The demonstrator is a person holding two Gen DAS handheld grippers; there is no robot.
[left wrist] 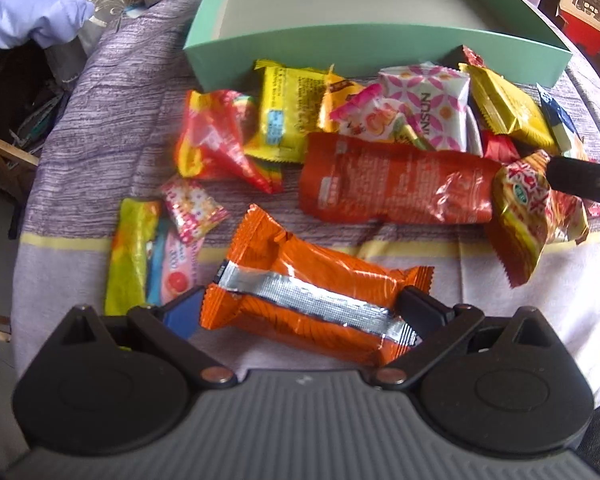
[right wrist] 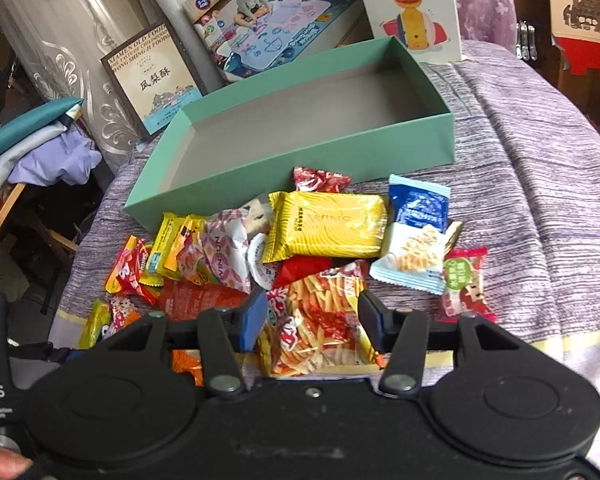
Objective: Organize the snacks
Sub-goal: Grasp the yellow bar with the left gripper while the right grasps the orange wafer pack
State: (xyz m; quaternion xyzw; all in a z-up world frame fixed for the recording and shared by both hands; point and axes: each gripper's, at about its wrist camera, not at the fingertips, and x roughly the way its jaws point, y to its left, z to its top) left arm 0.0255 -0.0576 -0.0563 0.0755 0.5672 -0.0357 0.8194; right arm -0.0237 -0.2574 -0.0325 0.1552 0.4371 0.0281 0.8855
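A pile of wrapped snacks lies on the purple cloth in front of an empty green box (left wrist: 372,46), which also shows in the right wrist view (right wrist: 300,156). My left gripper (left wrist: 304,306) has its jaws on both ends of an orange foil pack (left wrist: 312,296). My right gripper (right wrist: 314,320) is closed on a red and yellow fries pack (right wrist: 320,320), which also shows in the left wrist view (left wrist: 528,216), lifted and tilted at the pile's right. A long orange-red pouch (left wrist: 396,180) lies in the middle.
A yellow pack (right wrist: 328,226), a blue and white pack (right wrist: 418,240) and a pink flowered pack (left wrist: 428,104) lie near the box. Toy boxes (right wrist: 284,20) and a book (right wrist: 152,76) stand behind it. The table edge drops off at left by a chair with clothes (right wrist: 40,148).
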